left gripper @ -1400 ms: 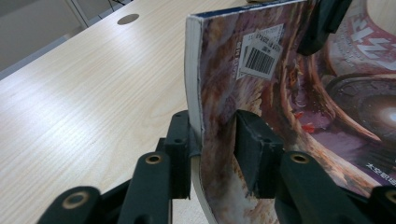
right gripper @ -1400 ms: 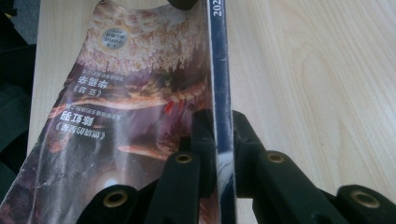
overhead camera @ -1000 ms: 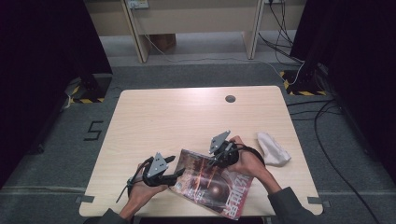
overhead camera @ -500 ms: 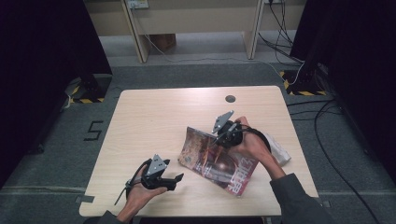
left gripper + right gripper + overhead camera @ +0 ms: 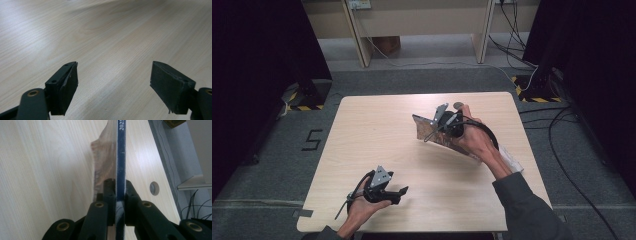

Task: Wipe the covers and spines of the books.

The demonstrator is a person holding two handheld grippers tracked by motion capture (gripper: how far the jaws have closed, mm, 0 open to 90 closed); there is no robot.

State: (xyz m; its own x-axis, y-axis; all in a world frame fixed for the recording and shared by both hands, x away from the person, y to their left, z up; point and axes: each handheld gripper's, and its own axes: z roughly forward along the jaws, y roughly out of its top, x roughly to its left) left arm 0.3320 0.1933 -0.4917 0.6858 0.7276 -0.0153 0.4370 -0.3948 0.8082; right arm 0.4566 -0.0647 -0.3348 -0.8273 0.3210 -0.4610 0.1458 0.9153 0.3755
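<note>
A glossy magazine hangs tilted above the far right part of the table, its pages drooping. My right gripper is shut on it. In the right gripper view both jaws clamp the dark blue spine edge-on, with my right gripper held over the wood. My left gripper rests near the front left edge, pointing right. Its jaws have just been opening and stand wide apart, and my left gripper has only bare tabletop between its pads.
The light wooden table has a round cable hole at its far edge, also seen as the hole. A white cloth lies at the right edge, partly under the forearm. Cables run across the floor on the right.
The right gripper has lifted the magazine off the front of the table and carried it up and toward the far side. The left gripper stays in place, now apart from the magazine.
</note>
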